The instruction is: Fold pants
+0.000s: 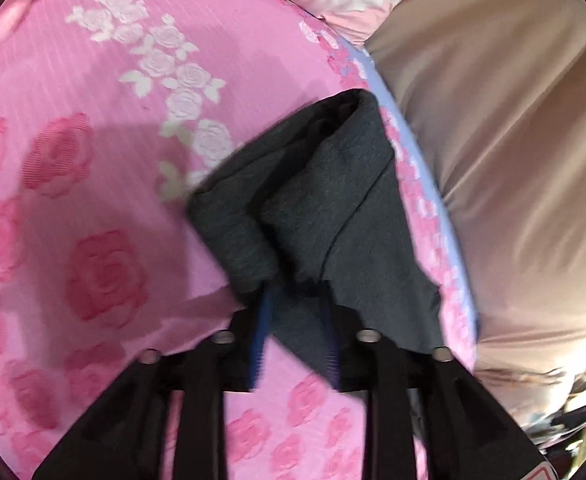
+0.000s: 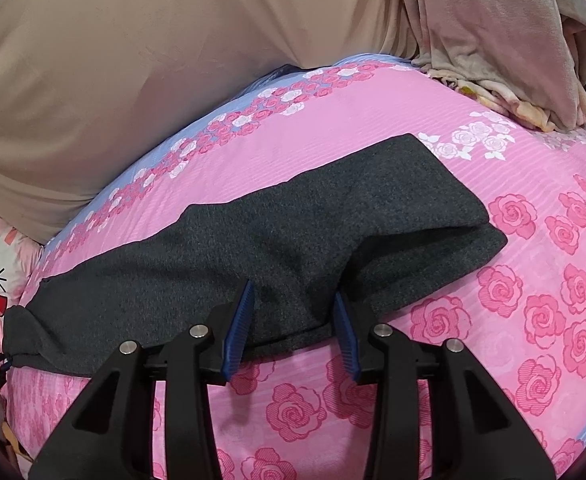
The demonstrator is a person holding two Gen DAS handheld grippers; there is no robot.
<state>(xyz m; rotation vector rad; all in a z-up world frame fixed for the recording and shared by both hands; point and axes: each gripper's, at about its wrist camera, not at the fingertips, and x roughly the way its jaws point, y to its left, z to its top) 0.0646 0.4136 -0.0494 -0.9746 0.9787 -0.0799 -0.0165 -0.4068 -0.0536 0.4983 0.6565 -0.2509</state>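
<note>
Both claws, left [image 1: 295, 312] and right [image 2: 293, 304], seemingly pinch the pants [image 2: 253, 248] edge.

- Motion blur is smearing the whole left wrist view; the rose print on the pink bedsheet [image 1: 105, 184] and the edges of the dark pants [image 1: 325, 216] are reading soft.
- A bright glare patch is blowing out at that view's right edge on the beige cover [image 1: 525, 168].
- The right wrist view is staying sharp and evenly lit, with soft shadows pooling under the pants [image 2: 253, 248].
- Fisheye distortion is bowing both views, and the corners are darkening to black.
</note>
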